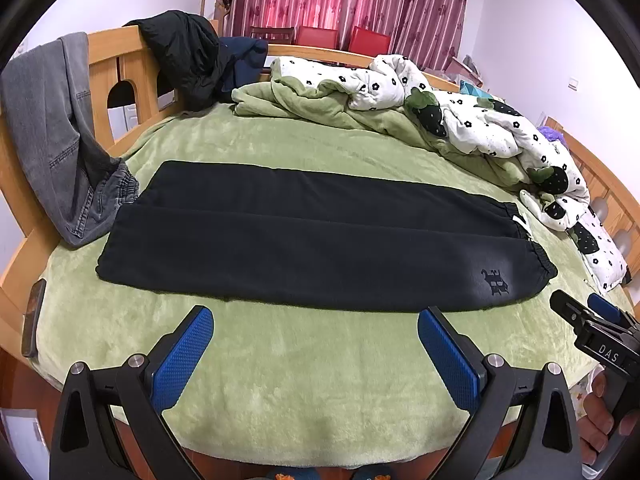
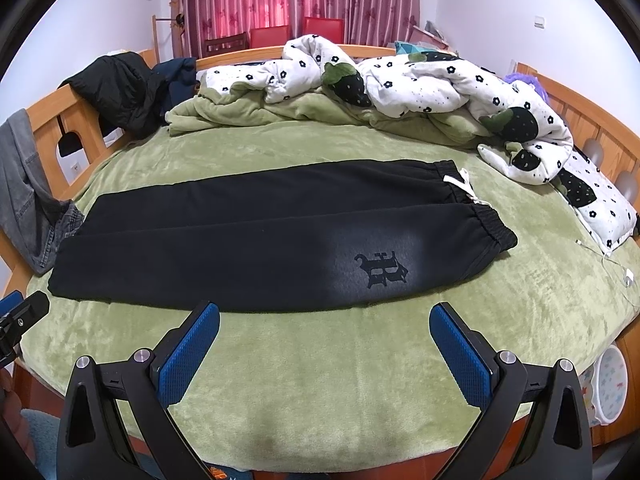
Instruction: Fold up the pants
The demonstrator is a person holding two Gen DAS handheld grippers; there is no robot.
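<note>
Black sweatpants point(image 1: 304, 236) point(image 2: 256, 240) lie flat across the green blanket, legs side by side, cuffs to the left and elastic waistband with a white drawstring point(image 2: 460, 182) to the right. A dark logo point(image 2: 382, 270) marks the near leg by the waist. My left gripper point(image 1: 316, 344) hovers open above the blanket just short of the pants' near edge. My right gripper point(image 2: 324, 340) is likewise open and holds nothing, near the logo end. Its tip also shows at the right edge of the left wrist view point(image 1: 576, 314), held by a hand point(image 1: 604, 420).
Grey jeans point(image 1: 56, 136) hang over the wooden bed frame point(image 1: 104, 64) at left, a black jacket point(image 1: 184, 56) beside them. A crumpled flowered quilt point(image 2: 420, 84) fills the far right side. A phone point(image 1: 34, 322) lies at the left edge; a white charging cable point(image 2: 612, 264) at right.
</note>
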